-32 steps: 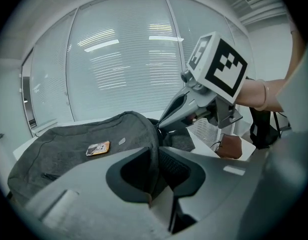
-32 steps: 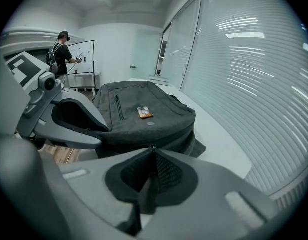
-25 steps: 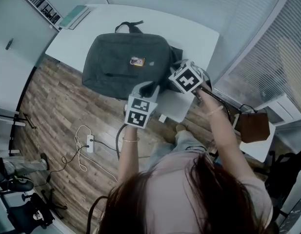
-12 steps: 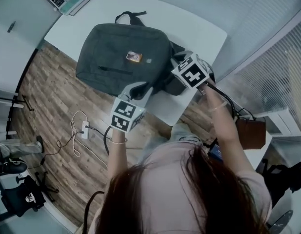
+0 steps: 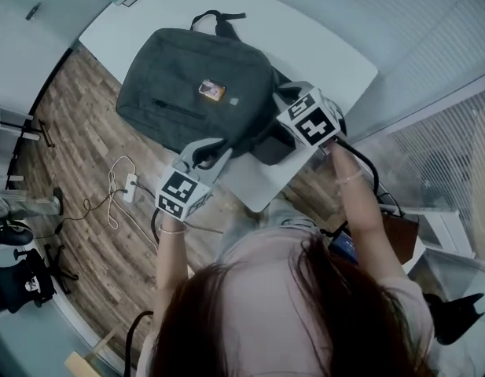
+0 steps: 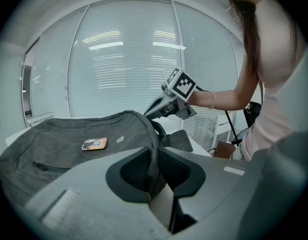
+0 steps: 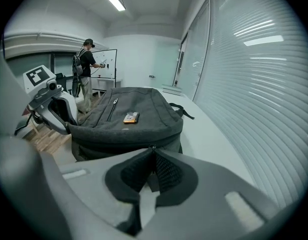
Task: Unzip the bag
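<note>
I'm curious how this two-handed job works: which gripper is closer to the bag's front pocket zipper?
Left. The left gripper clamps the bag at its edge, just beside the pocket zipper. The right gripper pinches the bag's end farther off, past the orange tag.

1. The bag (image 5: 195, 77) is made of grey woven cloth, matt and slightly rough.
2. Its label (image 5: 211, 91) is seen as a small patch, smoother than the cloth.
3. The table (image 5: 321, 45) is finished smooth and white, with a faint sheen.
4. The floor (image 5: 77, 155) is laid in grained, matt wood planks.
5. The left gripper (image 6: 154, 170) and right gripper (image 7: 153, 173) are moulded in smooth, matt grey plastic.
6. The pads (image 6: 173, 168) are faced in black, finely textured material.
7. The cubes (image 5: 309, 120) are covered in matt black-and-white print.
</note>
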Demonstrator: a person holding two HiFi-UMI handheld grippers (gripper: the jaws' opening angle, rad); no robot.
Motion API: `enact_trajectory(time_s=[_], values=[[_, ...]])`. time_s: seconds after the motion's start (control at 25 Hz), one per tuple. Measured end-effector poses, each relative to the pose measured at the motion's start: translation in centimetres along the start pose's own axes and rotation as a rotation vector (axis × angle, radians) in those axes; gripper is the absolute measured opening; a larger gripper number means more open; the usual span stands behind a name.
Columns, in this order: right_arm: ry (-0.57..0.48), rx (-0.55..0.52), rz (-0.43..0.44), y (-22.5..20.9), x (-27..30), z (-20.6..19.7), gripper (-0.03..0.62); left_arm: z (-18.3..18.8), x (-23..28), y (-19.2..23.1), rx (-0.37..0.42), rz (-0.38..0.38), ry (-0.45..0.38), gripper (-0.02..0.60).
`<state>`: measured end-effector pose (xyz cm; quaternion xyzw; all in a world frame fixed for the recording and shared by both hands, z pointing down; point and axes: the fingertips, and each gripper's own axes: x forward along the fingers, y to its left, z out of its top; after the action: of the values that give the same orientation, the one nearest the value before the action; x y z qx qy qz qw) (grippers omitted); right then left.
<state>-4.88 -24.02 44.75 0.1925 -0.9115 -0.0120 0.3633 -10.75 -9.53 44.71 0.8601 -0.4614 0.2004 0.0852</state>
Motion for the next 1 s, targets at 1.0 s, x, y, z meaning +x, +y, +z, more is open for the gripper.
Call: enact_trajectory(time_s=[1.0], values=[[-0.072,-0.103,-0.01,-2.9,1.7,0.4,0.011,-0.8,0.3,-0.1,0.046,0.023,-0.028,0.067]])
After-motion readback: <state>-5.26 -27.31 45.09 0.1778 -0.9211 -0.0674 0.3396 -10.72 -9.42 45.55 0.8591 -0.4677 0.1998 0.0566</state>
